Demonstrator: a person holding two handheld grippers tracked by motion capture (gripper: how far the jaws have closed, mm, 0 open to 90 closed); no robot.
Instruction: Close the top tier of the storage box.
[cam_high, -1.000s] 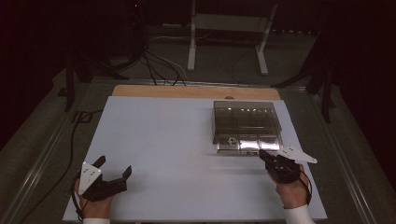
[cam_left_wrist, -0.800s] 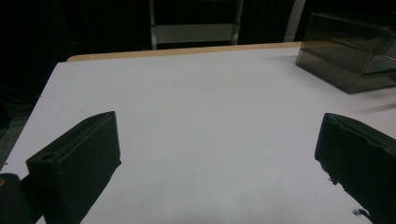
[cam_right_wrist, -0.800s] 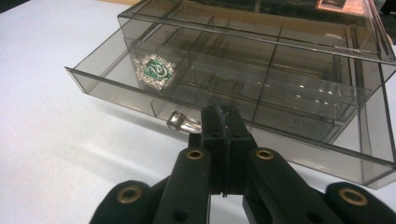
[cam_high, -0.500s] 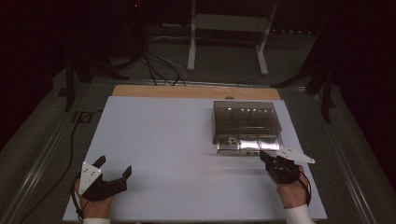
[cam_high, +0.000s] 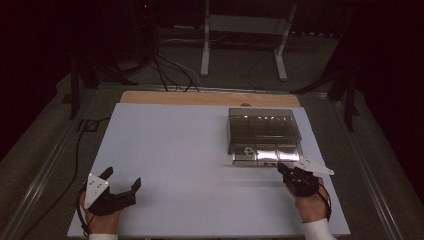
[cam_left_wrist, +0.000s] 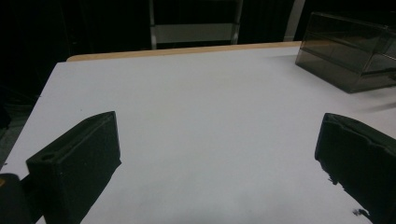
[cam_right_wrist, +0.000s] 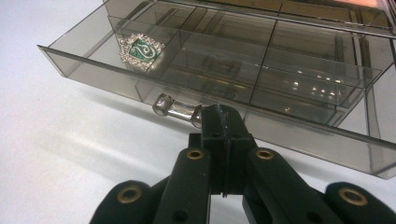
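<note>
Drawer handle (cam_right_wrist: 180, 110): a small clear bar on the front of the pulled-out drawer, lying level; the jaws of the right hand-held gripper are pressed together on its right end, while its left end stands free.
Drawer (cam_right_wrist: 140, 79): smoky transparent plastic, slid partway out of the box toward the person, split by thin walls into several compartments.
Badge (cam_right_wrist: 141, 50): a green emblem with a silvery edge lying flat in the drawer's left compartment as the right gripper view shows it; in the high view it is a small glint (cam_high: 247, 149) at the drawer's left end.
Box (cam_high: 264, 131): a dark see-through case on the right half of the tabletop, toward its far edge, with the open drawer on its near side.
Right hand-held gripper (cam_high: 283, 168): closed, pinching the handle, just in front of the drawer, held by the right hand (cam_high: 311, 200) near the tabletop's right front corner.
Left hand-held gripper (cam_high: 121, 181): jaws wide apart with nothing between them, low over the front left of the tabletop, well apart from the box.
Tabletop (cam_high: 170, 150): a pale sheet with a wooden strip along its far edge.
</note>
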